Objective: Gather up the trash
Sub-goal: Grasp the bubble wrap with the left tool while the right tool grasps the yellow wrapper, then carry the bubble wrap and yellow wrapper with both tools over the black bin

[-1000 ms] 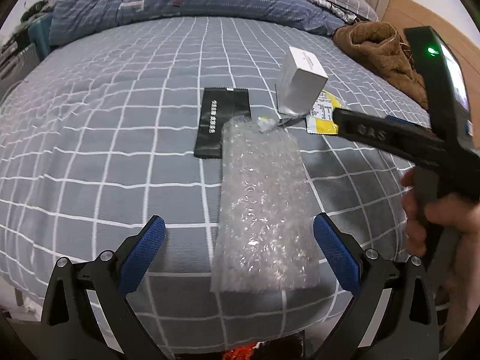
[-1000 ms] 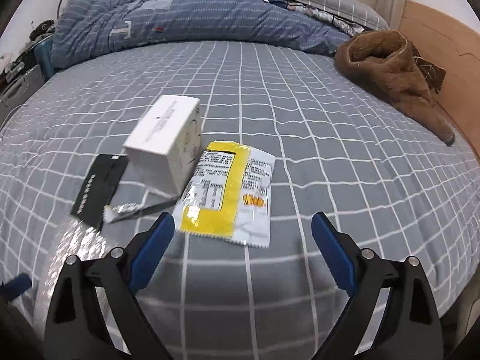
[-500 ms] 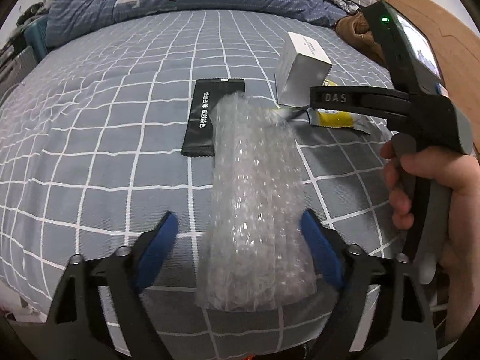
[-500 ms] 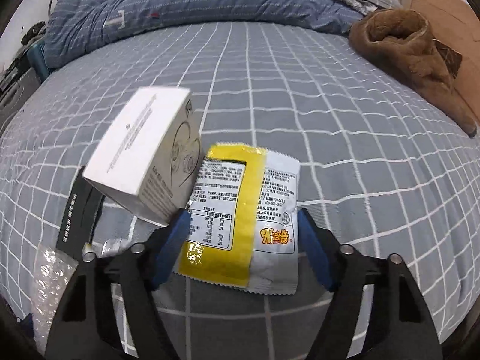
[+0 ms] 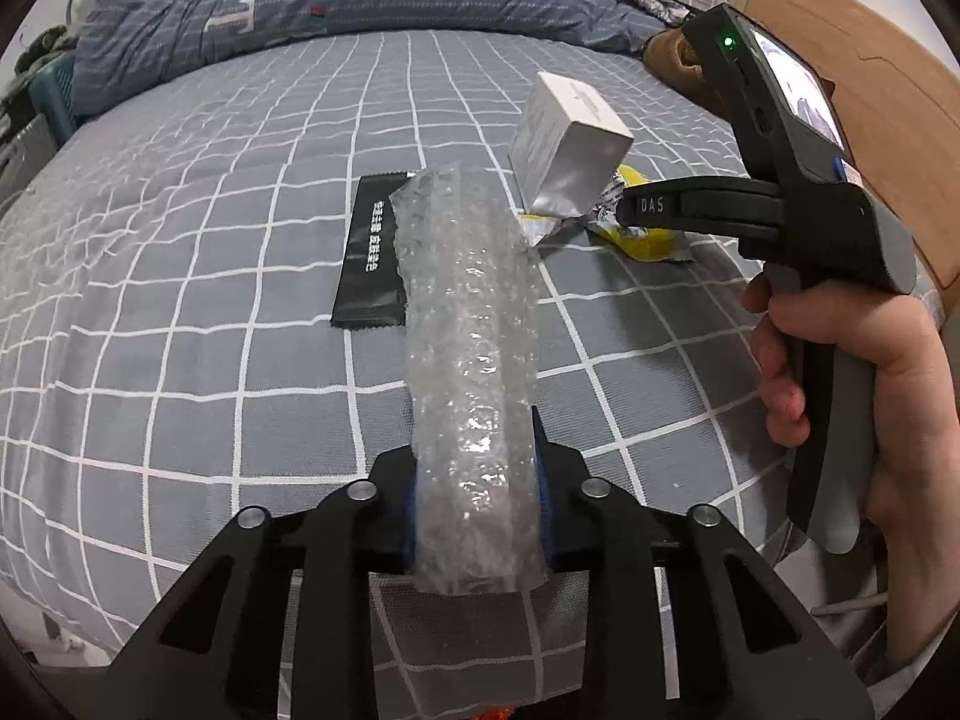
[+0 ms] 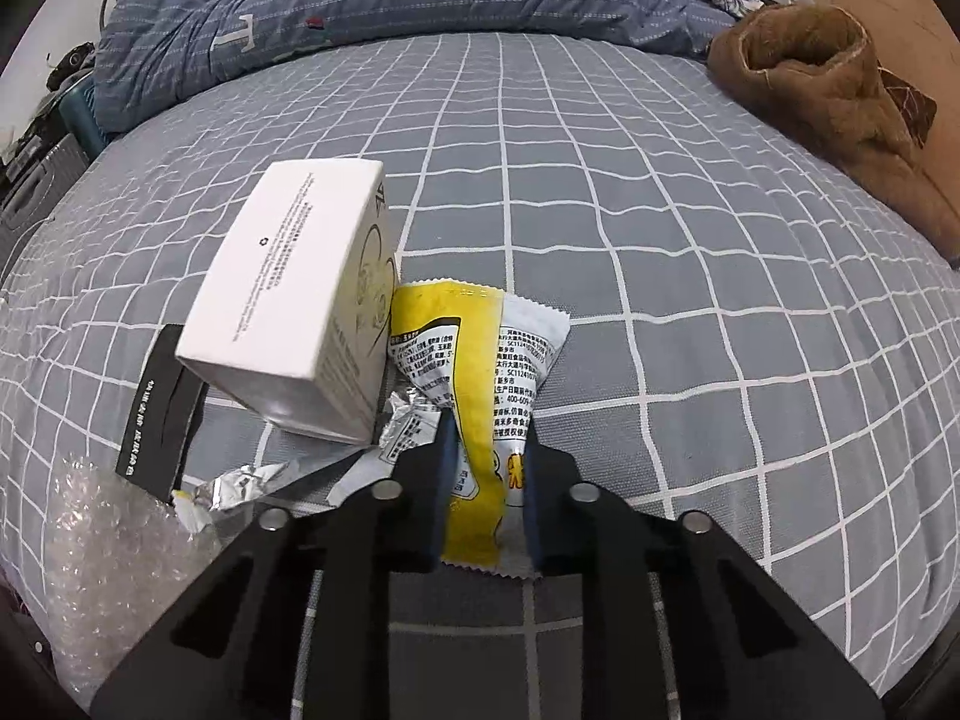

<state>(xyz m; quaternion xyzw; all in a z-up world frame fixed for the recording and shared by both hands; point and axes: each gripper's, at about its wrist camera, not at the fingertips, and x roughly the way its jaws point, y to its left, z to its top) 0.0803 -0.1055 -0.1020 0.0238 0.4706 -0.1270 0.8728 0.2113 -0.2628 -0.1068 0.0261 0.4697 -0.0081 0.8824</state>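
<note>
While each hand-held gripper [image 5: 477, 495] pinches trash, white box [image 6: 294, 306] leans against yellow wrapper [image 6: 480, 390].

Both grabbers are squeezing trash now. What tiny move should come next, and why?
Probably lift both a little. The left gripper is shut on the bubble wrap. The right gripper's jaws are closing on the yellow wrapper, which touches the tilted white box. A small, slow rise should free the wrapper without dragging the box.
</note>
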